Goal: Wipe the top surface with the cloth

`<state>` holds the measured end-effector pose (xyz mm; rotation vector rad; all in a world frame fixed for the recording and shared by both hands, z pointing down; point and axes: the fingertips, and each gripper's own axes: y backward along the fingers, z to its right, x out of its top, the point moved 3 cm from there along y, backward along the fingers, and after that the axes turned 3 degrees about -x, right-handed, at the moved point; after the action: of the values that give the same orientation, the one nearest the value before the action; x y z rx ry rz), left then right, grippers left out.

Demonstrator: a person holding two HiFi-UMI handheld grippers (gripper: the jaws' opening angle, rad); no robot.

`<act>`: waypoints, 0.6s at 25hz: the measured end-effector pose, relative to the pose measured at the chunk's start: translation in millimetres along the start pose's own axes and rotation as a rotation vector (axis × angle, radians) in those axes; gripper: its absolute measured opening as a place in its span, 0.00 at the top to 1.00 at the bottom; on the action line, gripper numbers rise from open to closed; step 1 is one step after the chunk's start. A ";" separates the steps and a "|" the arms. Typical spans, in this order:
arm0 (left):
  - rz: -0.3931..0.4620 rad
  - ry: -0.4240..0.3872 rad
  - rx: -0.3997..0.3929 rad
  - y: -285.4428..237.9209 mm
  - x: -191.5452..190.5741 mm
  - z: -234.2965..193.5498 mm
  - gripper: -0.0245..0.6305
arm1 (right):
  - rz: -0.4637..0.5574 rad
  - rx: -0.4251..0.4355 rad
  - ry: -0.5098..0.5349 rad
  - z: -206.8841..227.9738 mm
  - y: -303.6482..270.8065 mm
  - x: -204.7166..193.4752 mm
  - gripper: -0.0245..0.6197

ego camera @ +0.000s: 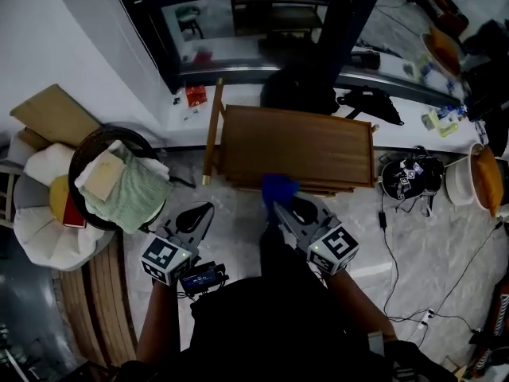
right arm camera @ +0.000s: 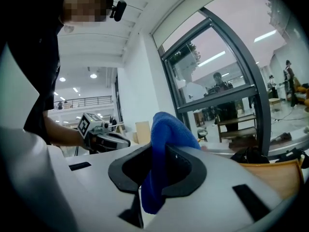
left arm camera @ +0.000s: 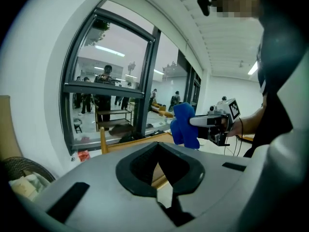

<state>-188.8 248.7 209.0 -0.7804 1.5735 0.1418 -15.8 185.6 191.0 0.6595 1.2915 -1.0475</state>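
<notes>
Fingers, right gripper: pinching blue cloth | left gripper: fingers together, empty | cloth over wooden table edge

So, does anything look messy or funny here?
A bit. The dark basket on the left is overstuffed: a green cloth hangs over its rim. Black cables trail loose over the floor on the right. The wooden table looks undamaged.

Fuzzy blue cloth, smooth wooden table top (slight sheen), glossy marbled stone floor
</notes>
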 end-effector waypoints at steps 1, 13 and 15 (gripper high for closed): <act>-0.008 0.003 0.005 -12.1 6.4 -9.7 0.95 | -0.007 0.010 -0.003 14.1 -9.6 4.4 0.87; -0.050 0.017 0.083 -124.2 79.5 -112.2 0.95 | -0.048 0.124 -0.006 142.5 -117.3 41.6 0.87; -0.053 0.014 0.089 -136.8 89.5 -122.6 0.94 | -0.039 0.136 -0.017 157.2 -128.7 46.2 0.87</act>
<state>-212.0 46.0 196.8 -0.7545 1.5606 0.0276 -63.9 -17.0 197.7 0.7287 1.2305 -1.1786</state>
